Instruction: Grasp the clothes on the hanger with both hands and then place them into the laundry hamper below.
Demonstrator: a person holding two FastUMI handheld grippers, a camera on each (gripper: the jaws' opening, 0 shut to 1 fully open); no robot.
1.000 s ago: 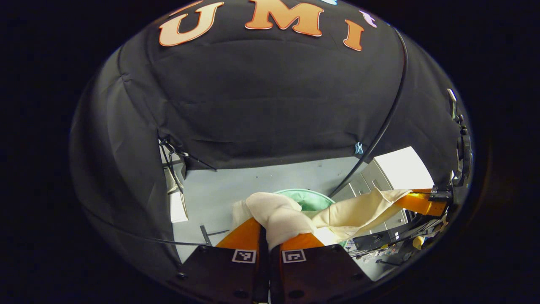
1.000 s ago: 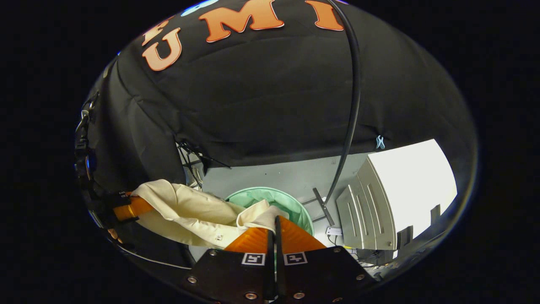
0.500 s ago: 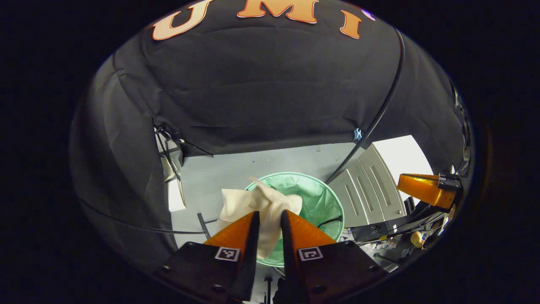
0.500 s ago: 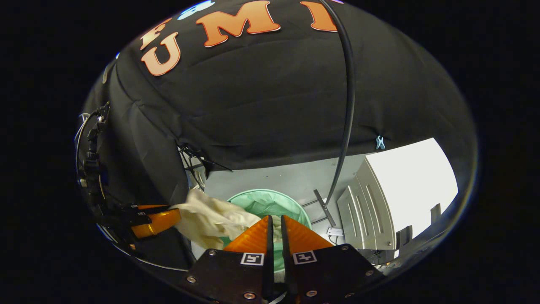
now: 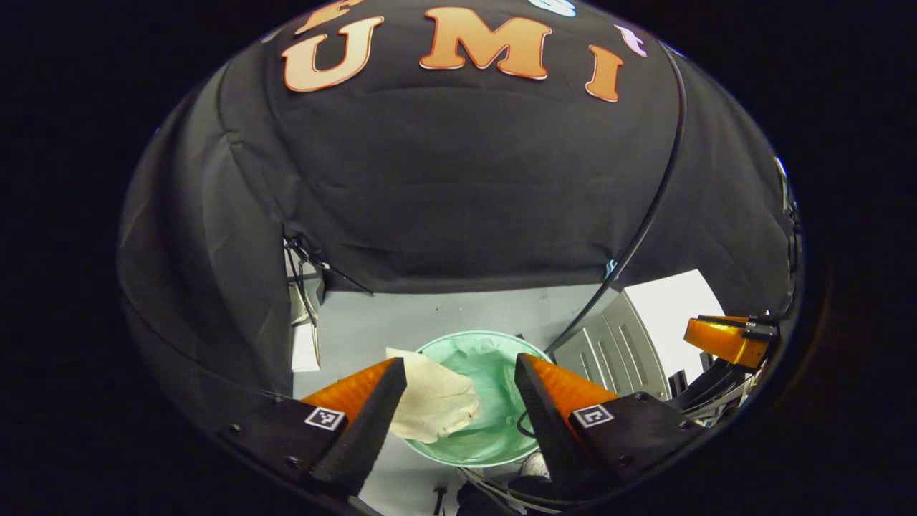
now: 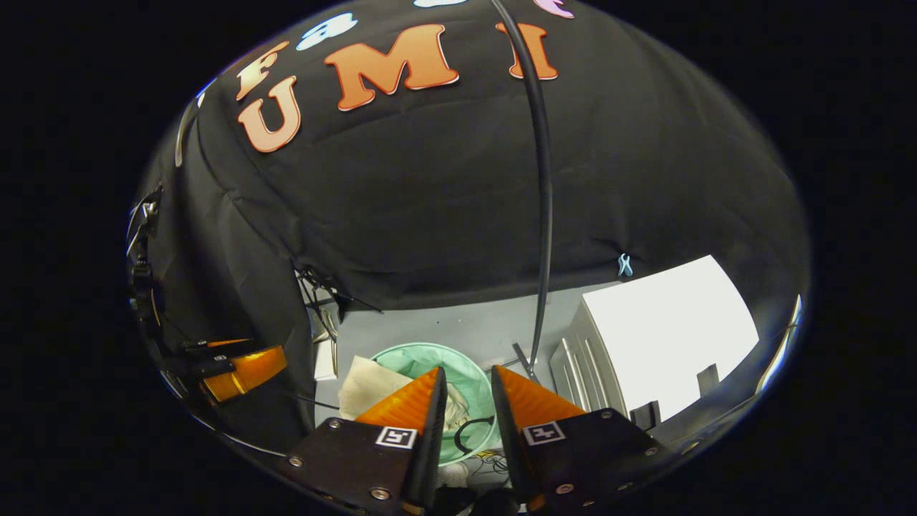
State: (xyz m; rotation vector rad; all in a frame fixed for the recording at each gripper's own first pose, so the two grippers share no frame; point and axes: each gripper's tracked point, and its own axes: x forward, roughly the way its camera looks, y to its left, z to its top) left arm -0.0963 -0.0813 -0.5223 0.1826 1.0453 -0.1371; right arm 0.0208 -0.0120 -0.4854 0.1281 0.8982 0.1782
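Observation:
The cream garment [image 5: 433, 401] lies draped over the left rim of the round green laundry hamper [image 5: 494, 437] on the floor, partly inside it. My left gripper [image 5: 458, 387] hangs above the hamper with its orange fingers wide open and nothing between them. In the right gripper view the same garment [image 6: 367, 383] and hamper [image 6: 469, 373] sit below my right gripper [image 6: 467, 383], whose fingers stand open with a narrow gap and hold nothing. The right gripper [image 5: 723, 338] shows at the far right of the left gripper view; the left gripper [image 6: 243, 369] shows at the left of the right gripper view.
A white slatted cabinet [image 6: 659, 337] stands right of the hamper. A black cable [image 6: 544, 215] hangs down the black cloth wall to the grey floor [image 5: 401, 322]. Loose cables and small clutter [image 5: 501, 480] lie beside the hamper's near edge.
Both grippers opened and let go of the cream garment, which dropped onto the hamper's left rim. The left gripper spread wide and both rose a little.

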